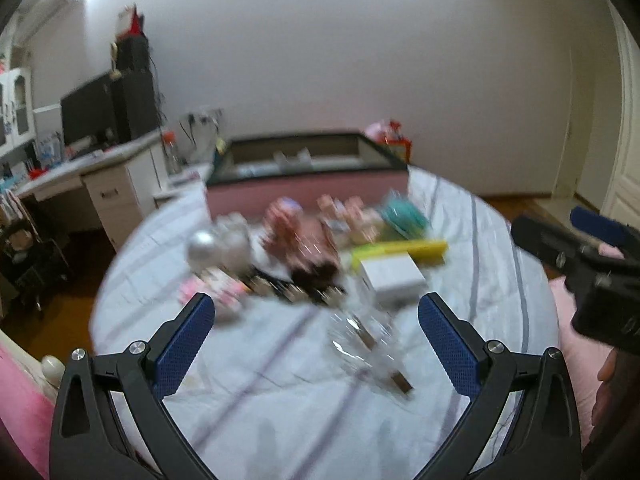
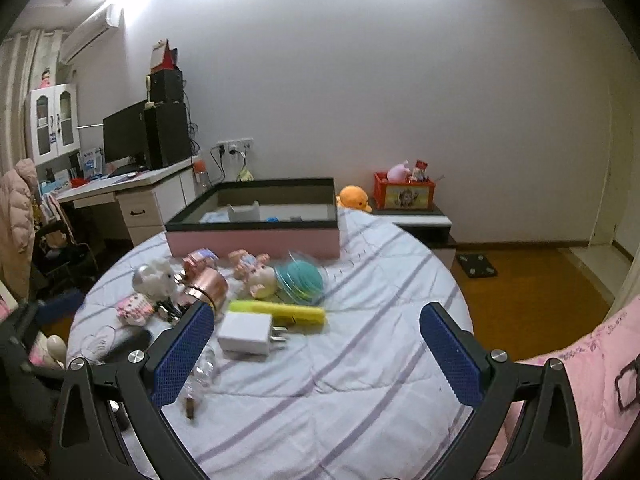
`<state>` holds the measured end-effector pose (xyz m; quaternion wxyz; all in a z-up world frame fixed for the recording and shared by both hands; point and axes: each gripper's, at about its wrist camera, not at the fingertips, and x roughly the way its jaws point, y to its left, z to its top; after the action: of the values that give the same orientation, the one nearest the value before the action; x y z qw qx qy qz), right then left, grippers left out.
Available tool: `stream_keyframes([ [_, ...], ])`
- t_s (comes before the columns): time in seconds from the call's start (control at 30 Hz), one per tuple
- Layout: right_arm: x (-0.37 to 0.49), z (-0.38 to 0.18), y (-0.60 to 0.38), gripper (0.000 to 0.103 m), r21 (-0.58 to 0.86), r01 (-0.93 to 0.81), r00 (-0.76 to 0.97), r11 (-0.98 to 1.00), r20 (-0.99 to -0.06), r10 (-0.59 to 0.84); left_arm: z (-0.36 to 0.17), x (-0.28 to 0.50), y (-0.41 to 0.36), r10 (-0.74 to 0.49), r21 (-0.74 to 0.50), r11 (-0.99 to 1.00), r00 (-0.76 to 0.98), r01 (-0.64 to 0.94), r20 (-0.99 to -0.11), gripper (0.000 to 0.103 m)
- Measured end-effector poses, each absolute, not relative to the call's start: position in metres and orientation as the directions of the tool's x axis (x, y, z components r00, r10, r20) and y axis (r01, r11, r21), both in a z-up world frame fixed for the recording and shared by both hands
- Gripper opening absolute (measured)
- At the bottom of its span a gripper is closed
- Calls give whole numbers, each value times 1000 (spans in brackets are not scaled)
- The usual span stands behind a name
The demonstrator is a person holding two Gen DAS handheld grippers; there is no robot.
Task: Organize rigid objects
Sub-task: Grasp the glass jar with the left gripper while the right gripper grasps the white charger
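**A:** Where is there room on the bed?

**B:** The striped bedspread in front of your right gripper lies bare up to its rounded right edge, where wood floor begins. Your left gripper hovers over the near left part; that view is blurred.

**A:** And my fingers?

**B:** Both pairs stand wide apart, holding nothing.

**A:** Where are the things?

**B:** They cluster at the middle of the bed, just before a pink box with a dark rim. A white charger lies nearest you, touching a yellow bar. Behind sit a teal round toy, a pink doll and a copper cup on its side. A clear glass bottle lies between your left fingers' line of sight, close in.
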<state>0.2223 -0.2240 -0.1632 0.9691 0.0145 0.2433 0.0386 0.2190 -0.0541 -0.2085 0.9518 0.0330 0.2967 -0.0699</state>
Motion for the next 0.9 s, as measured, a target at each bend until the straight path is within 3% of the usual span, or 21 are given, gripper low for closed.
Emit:
stream_keyframes([
  [0.4,242,-197,-260,103,111,-19,816,994,-572,80,-240,249,-71,-66,33,992,734,119,-676,101],
  [0.43,243,-199,-260,103,115,-19,812,993,-578,82,-243,251,-72,-63,37,992,726,122,-684,98],
  [0.47,245,-200,-260,103,116,-18,808,993,-583,83,-245,253,-72,-63,41,991,718,127,-694,86],
  [0.5,246,-202,-259,103,115,-20,804,993,-588,84,-247,256,-72,-71,36,990,712,133,-699,66],
  [0.57,250,-205,-257,103,116,-23,794,993,-601,89,-250,258,-71,-95,20,988,699,155,-709,53],
  [0.9,268,-214,-228,103,110,-66,742,992,-659,122,-232,244,-40,-132,-7,985,719,174,-683,53],
])
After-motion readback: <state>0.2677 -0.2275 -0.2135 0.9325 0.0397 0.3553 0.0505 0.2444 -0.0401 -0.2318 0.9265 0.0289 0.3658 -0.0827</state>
